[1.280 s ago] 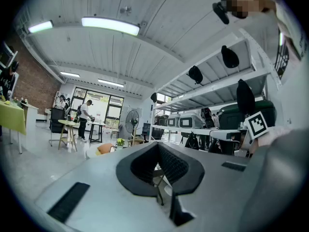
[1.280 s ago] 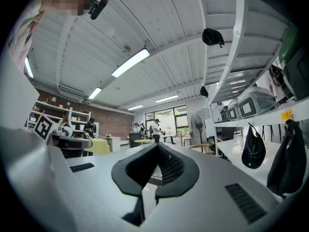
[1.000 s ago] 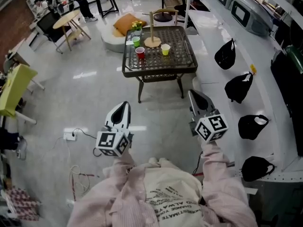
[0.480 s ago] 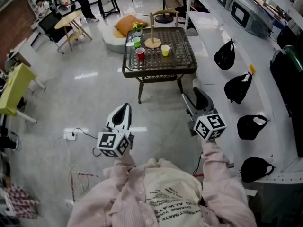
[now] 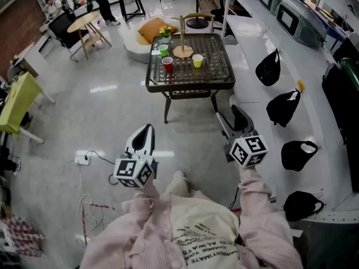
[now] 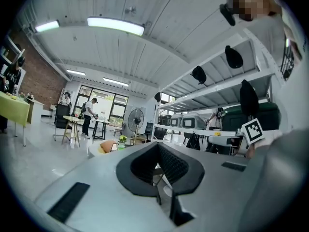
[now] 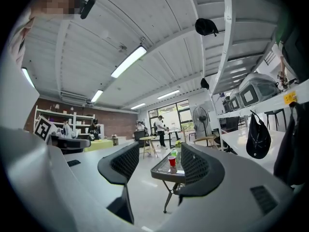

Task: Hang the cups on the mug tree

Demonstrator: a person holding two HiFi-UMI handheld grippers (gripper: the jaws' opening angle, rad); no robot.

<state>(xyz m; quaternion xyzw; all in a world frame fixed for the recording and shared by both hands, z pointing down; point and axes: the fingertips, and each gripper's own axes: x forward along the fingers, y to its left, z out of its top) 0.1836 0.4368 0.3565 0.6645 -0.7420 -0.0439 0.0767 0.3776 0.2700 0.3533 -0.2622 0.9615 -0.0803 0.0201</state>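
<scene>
Head view puts you at the very start: all 3 cups, green (image 5: 163, 50), red (image 5: 167, 64) and yellow (image 5: 197, 60), stand upright on the tabletop (image 5: 216, 74) round the foot of the mug tree (image 5: 182, 35). Its pegs look bare, so none is hung and all 3 are left to do. Green sits left of the tree, red nearer you and left of the base, yellow to its right. The tabletop stands well ahead of you across open floor (image 5: 112, 111), and both pairs of tongs hang in front of your chest, well apart from every cup. Your left tongs (image 5: 146, 129) are together at the tips with nothing between them. Your right tongs (image 5: 229, 112) have just been opening and stand apart, empty; in the right gripper view the tabletop and the red cup show through the gap, but far off, not within it. By my reading you must walk up before any grasp, then take a near cup, red or yellow.
</scene>
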